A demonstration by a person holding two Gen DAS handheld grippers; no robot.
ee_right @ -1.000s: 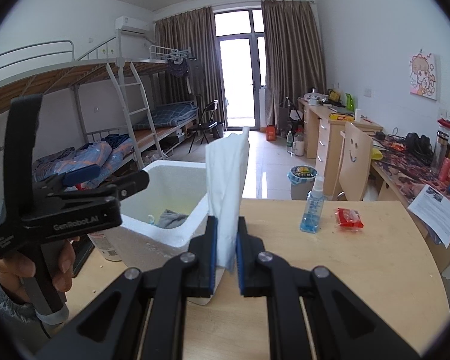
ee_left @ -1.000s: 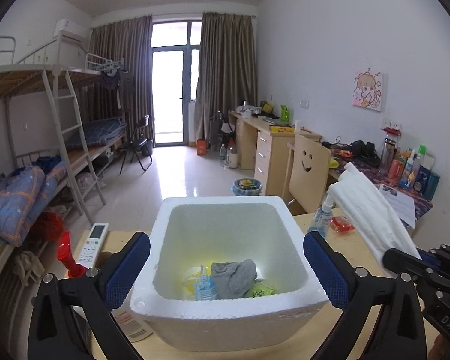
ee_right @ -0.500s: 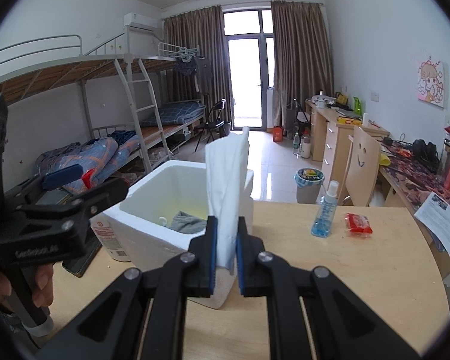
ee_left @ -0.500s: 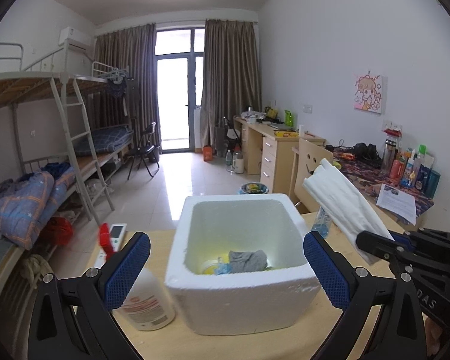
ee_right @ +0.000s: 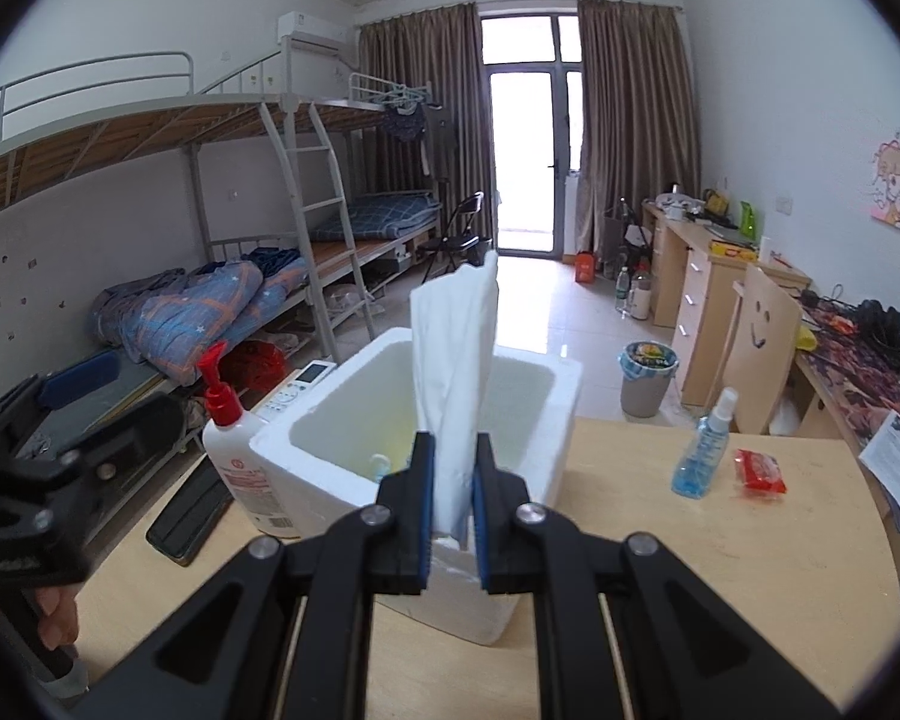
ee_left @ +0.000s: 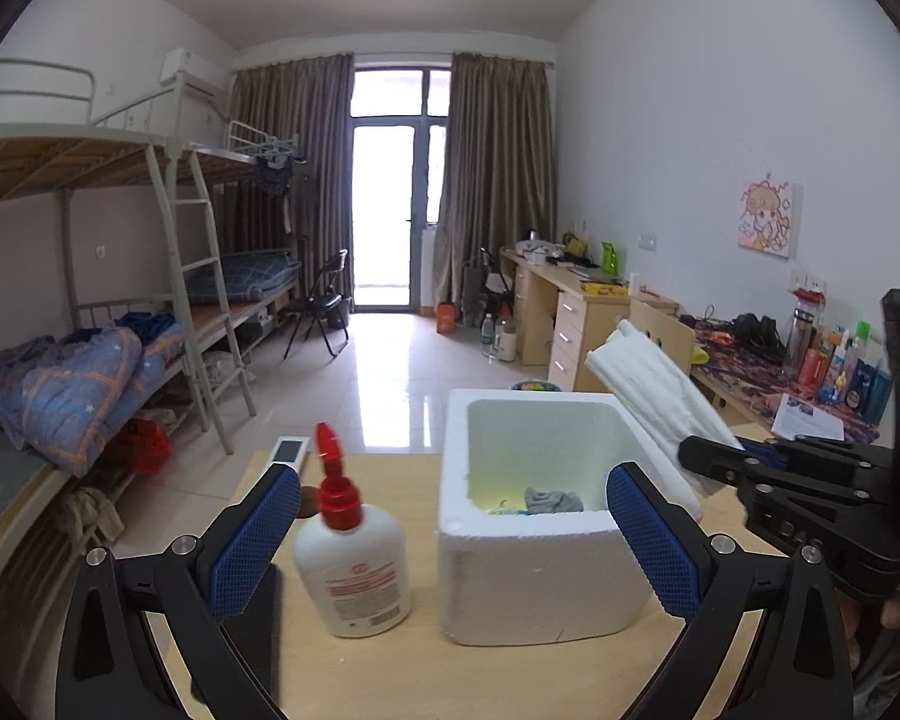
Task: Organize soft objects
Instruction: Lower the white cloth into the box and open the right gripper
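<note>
Right gripper fingers clamp white cloth, cloth upright above near edge of foam box. Left gripper fingers wide, empty, near side of box. Grey cloth inside box. Bottle left of box on desk.

Daylight pours in through the balcony door far ahead of both grippers, blowing the glass out to white and laying a glossy glare on the floor tiles. The room is evenly bright and mostly sharp. Fisheye distortion bends the walls, and black vignetting rings the corners.
</note>
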